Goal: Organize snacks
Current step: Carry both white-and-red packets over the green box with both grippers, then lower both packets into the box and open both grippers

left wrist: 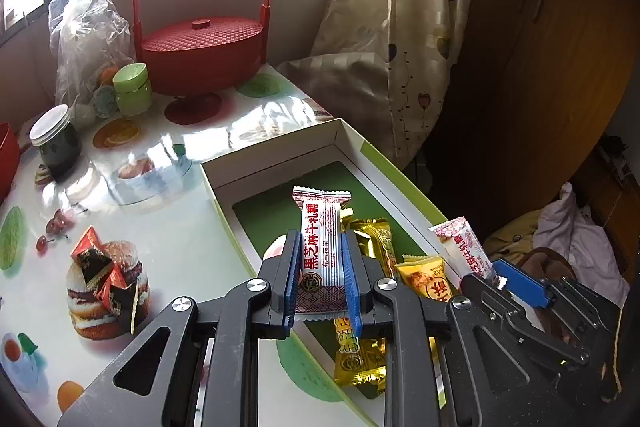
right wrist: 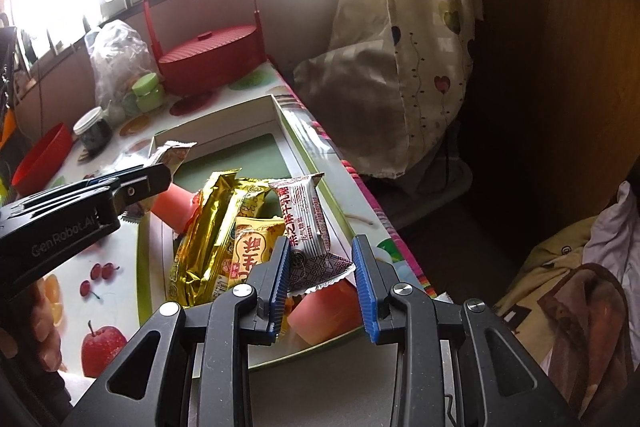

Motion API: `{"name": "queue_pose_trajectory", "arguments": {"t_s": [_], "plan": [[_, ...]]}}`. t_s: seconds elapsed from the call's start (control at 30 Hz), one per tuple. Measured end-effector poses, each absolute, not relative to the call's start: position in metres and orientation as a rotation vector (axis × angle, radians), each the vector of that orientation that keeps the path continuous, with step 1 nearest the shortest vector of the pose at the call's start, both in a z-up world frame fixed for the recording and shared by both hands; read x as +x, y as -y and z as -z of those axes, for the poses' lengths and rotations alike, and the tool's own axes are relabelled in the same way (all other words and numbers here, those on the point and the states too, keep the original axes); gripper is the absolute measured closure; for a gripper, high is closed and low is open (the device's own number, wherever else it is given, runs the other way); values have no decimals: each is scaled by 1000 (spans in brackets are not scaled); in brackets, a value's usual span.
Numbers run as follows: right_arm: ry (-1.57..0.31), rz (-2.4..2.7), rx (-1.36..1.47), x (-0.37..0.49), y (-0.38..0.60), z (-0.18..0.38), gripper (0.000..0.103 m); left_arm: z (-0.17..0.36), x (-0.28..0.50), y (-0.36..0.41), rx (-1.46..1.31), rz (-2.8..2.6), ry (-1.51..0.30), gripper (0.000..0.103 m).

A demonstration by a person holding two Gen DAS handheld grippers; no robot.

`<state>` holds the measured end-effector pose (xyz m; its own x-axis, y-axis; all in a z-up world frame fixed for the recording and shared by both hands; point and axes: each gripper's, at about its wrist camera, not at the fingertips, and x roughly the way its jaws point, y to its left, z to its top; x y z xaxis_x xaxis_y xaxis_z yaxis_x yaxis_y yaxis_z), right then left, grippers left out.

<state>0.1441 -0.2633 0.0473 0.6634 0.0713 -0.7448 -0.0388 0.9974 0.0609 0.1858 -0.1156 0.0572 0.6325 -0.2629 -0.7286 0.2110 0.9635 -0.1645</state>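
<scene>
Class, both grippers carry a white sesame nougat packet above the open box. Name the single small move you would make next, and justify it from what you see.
Probably lower the left gripper a little and let go: its white packet is pinched between the pads, directly over the box, whose green floor beyond the gold packets is bare. The right gripper carries its own packet above the pile.

Glossy gold foil wrapper (right wrist: pixel 208 227), paper box (right wrist: pixel 280 115)
</scene>
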Motion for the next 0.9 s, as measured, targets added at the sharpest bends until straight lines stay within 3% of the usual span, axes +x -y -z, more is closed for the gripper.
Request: {"name": "queue_pose_trajectory", "arguments": {"t_s": [0.9], "plan": [[-840, -106, 54, 155, 259, -40, 73, -51, 210, 113, -73, 251, -864, 82]]}}
